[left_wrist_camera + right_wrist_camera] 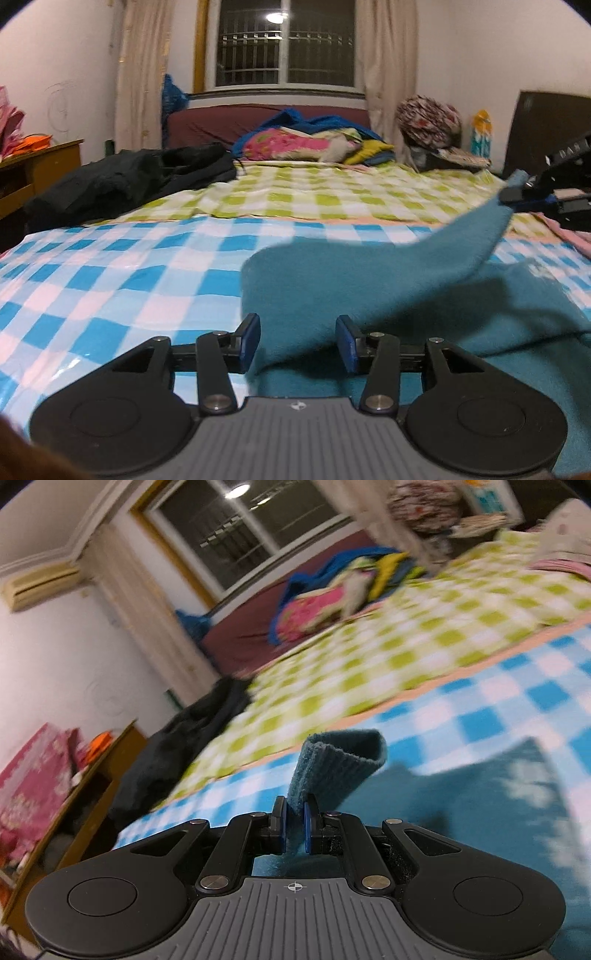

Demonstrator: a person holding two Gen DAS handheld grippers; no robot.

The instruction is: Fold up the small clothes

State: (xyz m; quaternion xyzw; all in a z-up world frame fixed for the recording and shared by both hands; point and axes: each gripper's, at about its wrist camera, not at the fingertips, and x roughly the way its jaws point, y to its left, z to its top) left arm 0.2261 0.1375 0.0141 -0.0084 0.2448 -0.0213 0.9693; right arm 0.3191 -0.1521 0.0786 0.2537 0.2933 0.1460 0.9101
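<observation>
- Two sets of jaws, one teal garment (369, 295): it lies on the blue-checked end of the bed (110, 277), low and right in my left wrist view, its bulk spread flat toward my right side.
- My right gripper (294, 818) has its jaws pinched onto a ribbed cuff or hem (332, 764), which stands up just past the pads. In the left view this gripper (517, 194) sits high at the right edge, with a long flap rising to it.
- My left gripper (297, 341) has jaws partly apart, pressing nothing; teal cloth lies between and under them.
- That raised flap runs diagonally from my left jaws up to the right ones, so I judge the fold is the right hand's to carry across.
</observation>
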